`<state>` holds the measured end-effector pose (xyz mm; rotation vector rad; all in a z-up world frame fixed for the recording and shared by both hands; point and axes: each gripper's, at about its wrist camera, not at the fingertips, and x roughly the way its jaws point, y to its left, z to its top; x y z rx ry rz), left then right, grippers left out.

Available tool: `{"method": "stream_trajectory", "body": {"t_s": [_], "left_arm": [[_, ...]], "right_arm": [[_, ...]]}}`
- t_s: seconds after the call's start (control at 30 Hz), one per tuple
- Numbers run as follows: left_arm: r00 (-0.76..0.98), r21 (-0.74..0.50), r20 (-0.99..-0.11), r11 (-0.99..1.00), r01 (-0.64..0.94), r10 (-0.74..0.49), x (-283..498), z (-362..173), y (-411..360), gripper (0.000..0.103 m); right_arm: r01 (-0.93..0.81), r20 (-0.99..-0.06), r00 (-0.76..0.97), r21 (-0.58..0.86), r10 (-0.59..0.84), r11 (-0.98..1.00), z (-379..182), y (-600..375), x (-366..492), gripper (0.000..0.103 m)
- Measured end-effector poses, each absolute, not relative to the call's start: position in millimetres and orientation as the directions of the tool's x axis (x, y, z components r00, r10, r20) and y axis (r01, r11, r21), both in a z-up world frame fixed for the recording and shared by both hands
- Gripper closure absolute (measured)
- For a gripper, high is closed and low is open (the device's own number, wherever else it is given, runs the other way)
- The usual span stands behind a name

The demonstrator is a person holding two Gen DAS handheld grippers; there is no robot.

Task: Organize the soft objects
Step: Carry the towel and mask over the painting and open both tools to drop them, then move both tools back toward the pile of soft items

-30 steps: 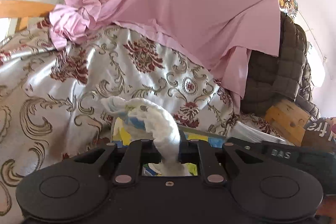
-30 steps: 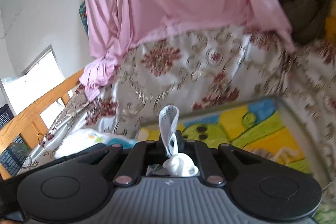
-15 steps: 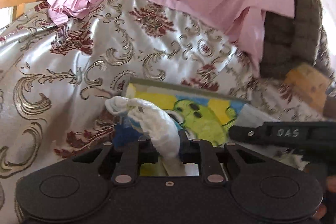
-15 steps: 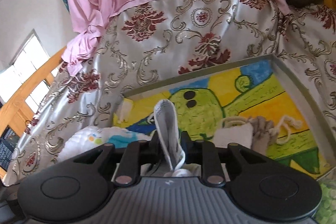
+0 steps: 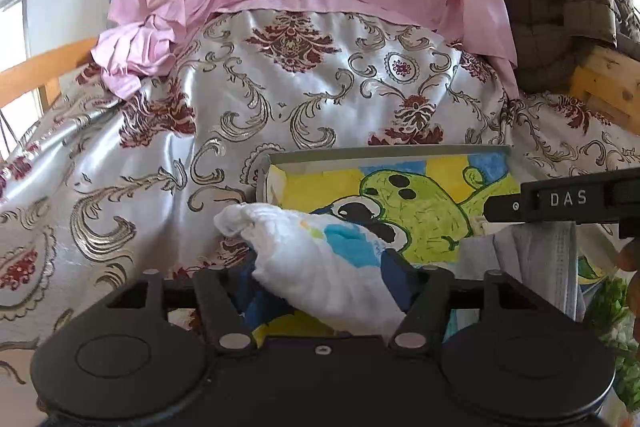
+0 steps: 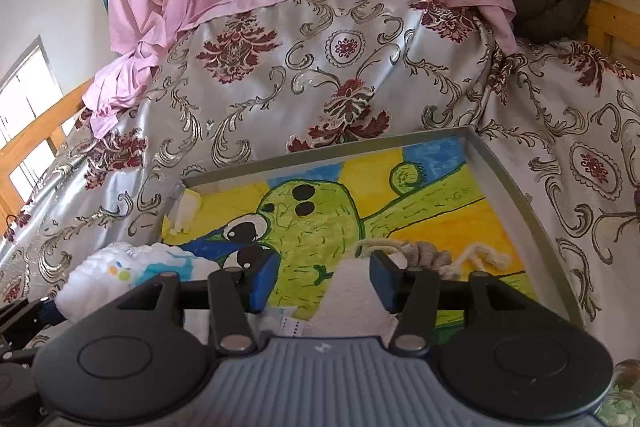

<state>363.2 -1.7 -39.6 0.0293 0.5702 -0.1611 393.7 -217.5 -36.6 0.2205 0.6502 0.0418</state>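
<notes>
While both jaws have just been opening, left gripper [image 5: 326,291] stands released around white bundle [image 5: 320,267], long axis left-forward, overhanging tray [image 5: 384,151] rim.

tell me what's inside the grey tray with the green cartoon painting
In the tray, on the painted bottom, lie a folded white cloth and a knotted beige rope piece; a white bundle with blue patches lies at its left edge. The grippers cover the tray's near part.
</notes>
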Motion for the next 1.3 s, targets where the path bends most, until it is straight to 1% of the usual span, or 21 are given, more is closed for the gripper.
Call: {"method": "stream_trajectory", "body": {"t_s": [0.07,0.17,0.23,0.37,0.5,0.67,0.87,1.03,1.3], "left_arm": [[0.840,-0.023,-0.522,0.987,0.161,-0.149,358,-36,-2,0.026],[0.863,-0.036,-0.482,0.988,0.152,-0.150,347,-27,-1,0.017],[0.875,-0.042,-0.461,0.988,0.146,-0.149,340,-23,-1,0.015],[0.889,-0.031,-0.435,0.989,0.144,-0.143,325,-13,-2,0.014],[0.906,-0.007,-0.401,0.989,0.147,-0.137,303,0,-5,0.012],[0.928,-0.047,-0.343,0.989,0.138,-0.145,271,19,-5,0.004],[0.946,-0.111,-0.286,0.986,0.128,-0.155,234,41,0,0.001],[0.955,-0.161,-0.262,0.982,0.101,-0.141,199,51,4,0.001],[0.956,-0.145,-0.267,0.986,0.081,-0.117,145,47,-3,0.001]], "right_arm": [[0.028,-0.585,0.804,0.220,0.109,0.975,-32,-220,390,0.036],[0.027,-0.565,0.819,0.219,0.104,0.975,-23,-225,382,0.030],[0.027,-0.552,0.828,0.219,0.100,0.975,-16,-227,375,0.027],[0.028,-0.520,0.849,0.226,0.096,0.974,-2,-230,356,0.017],[0.017,-0.472,0.876,0.241,0.102,0.970,13,-235,330,0.012],[0.027,-0.395,0.916,0.252,0.077,0.967,30,-243,291,0.004],[0.028,-0.328,0.943,0.239,0.053,0.971,40,-250,239,0.000],[0.032,-0.315,0.948,0.228,0.042,0.973,41,-251,198,0.000],[0.019,-0.309,0.950,0.200,0.044,0.980,35,-246,146,0.000]]}}
